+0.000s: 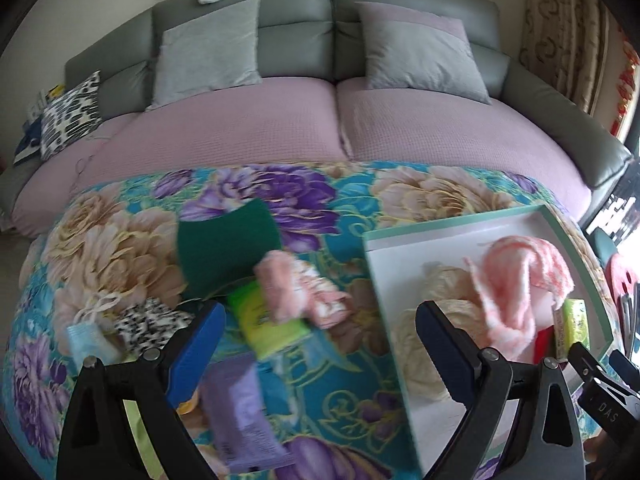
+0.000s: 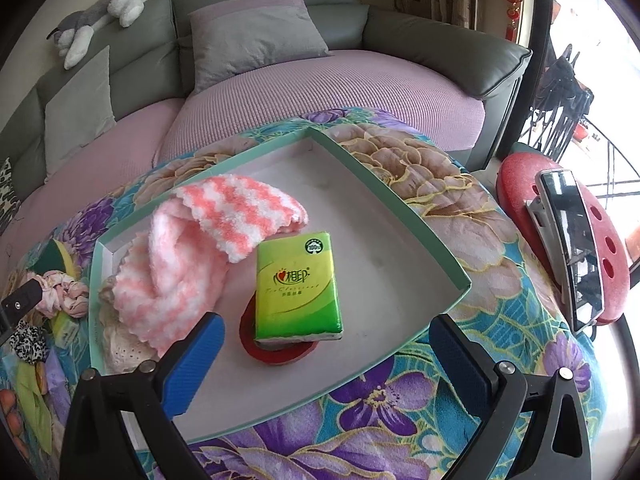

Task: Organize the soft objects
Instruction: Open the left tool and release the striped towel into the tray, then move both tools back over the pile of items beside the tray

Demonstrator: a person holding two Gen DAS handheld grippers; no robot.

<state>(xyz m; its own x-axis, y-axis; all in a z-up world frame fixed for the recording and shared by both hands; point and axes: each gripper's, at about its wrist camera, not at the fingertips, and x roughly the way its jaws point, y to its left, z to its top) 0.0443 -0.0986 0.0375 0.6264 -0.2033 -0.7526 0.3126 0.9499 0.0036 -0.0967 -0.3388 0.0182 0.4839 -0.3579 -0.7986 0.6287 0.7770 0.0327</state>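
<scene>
A white box with a mint rim (image 2: 404, 208) sits on the floral-covered table. Inside lie a pink-and-white fluffy cloth (image 2: 192, 248), a cream knitted piece (image 1: 424, 344), and a green tissue pack (image 2: 298, 286) resting on a red ring (image 2: 280, 350). My right gripper (image 2: 324, 344) is open and empty over the box's near edge. My left gripper (image 1: 320, 328) is open and empty above the loose items left of the box (image 1: 560, 216): a green tissue pack (image 1: 272, 326), a pink scrunchie (image 1: 300, 290), a green scouring pad (image 1: 224, 250), a purple pack (image 1: 240, 404), a black-and-white scrunchie (image 1: 148, 322).
The floral cloth (image 1: 120, 240) covers the table. Behind it is a grey sofa with a pink cover (image 1: 240, 128) and cushions; a plush toy (image 2: 100, 12) lies on its back. A red stool (image 2: 568, 240) with a phone in a clip stands to the right.
</scene>
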